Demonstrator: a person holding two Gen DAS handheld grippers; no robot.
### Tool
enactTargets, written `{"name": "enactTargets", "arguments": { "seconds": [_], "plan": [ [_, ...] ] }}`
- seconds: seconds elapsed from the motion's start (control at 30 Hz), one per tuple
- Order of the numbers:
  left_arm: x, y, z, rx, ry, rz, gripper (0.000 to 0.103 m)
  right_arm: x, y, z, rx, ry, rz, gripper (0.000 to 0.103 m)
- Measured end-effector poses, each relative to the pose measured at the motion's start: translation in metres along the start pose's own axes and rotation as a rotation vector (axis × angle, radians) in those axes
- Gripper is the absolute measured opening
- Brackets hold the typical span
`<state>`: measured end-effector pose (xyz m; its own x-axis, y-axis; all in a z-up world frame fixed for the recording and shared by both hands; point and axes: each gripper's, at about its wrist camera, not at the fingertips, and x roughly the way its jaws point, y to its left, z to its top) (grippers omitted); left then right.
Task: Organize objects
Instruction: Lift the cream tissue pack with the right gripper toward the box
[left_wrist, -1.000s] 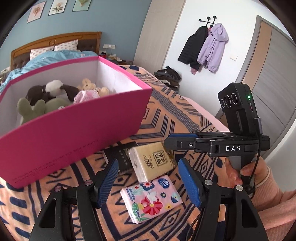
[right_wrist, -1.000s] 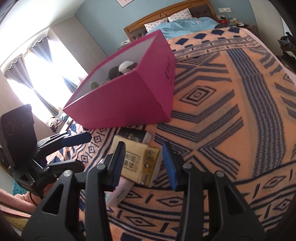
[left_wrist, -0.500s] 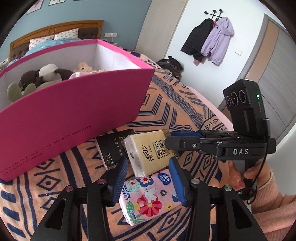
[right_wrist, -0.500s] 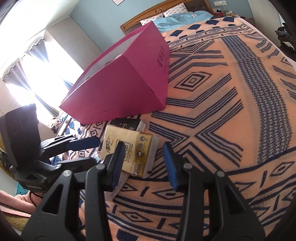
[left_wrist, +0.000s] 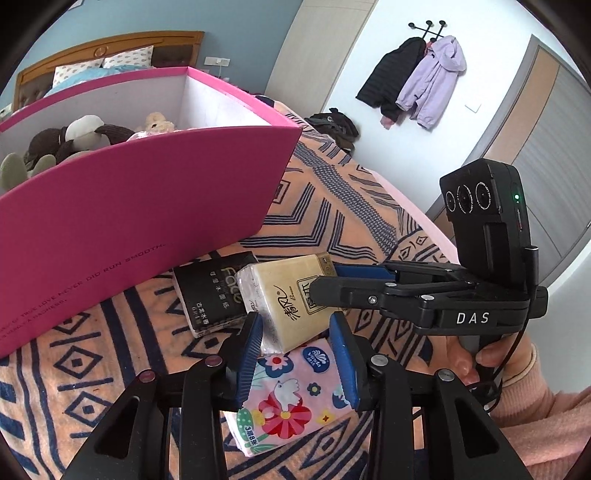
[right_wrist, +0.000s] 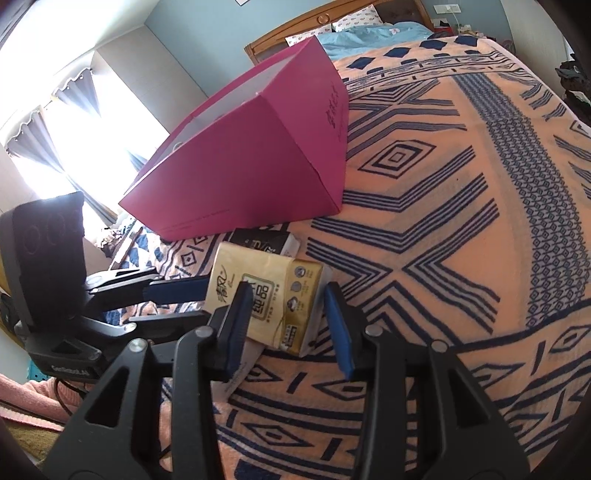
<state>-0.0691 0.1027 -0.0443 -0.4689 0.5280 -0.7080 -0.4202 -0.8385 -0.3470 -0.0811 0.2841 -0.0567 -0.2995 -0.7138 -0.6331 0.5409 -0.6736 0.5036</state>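
Yellow tissue pack on the bed, atop floral pack, near pink box. Left claw has just been closing, now clamped on floral pack. Right claw apart, straddling yellow pack. Lift level; avoid dragging neighbours.

Bright daylight, blown-out window glare (fisheye-bent, dark-vignetted edges)

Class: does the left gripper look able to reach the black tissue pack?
Probably not: left gripper has just closed on the floral pack, and the yellow pack overlaps the black pack.
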Motion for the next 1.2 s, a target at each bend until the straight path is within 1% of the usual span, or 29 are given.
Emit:
{"name": "enactTargets", "arguments": {
  "seconds": [0.3, 0.67, 0.9, 1.2],
  "plan": [
    [-0.015, -0.005, 0.002, 0.022, -0.037, -0.006, 0.038, -0.008, 0.015, 0.004, -0.047, -0.025, -0.025, 0.043],
    [-0.038, -0.008, 0.008, 0.043, -0.095, -0.005, 0.038, -0.023, 0.038, 0.014, -0.111, -0.074, -0.034, 0.043],
    [-0.054, -0.006, 0.014, 0.051, -0.139, 0.007, 0.038, -0.029, 0.054, 0.023, -0.153, -0.094, -0.031, 0.043],
    [-0.062, -0.003, 0.021, 0.06, -0.168, 0.032, 0.038, -0.033, 0.066, 0.034, -0.19, -0.121, -0.018, 0.043]
  ]
}}
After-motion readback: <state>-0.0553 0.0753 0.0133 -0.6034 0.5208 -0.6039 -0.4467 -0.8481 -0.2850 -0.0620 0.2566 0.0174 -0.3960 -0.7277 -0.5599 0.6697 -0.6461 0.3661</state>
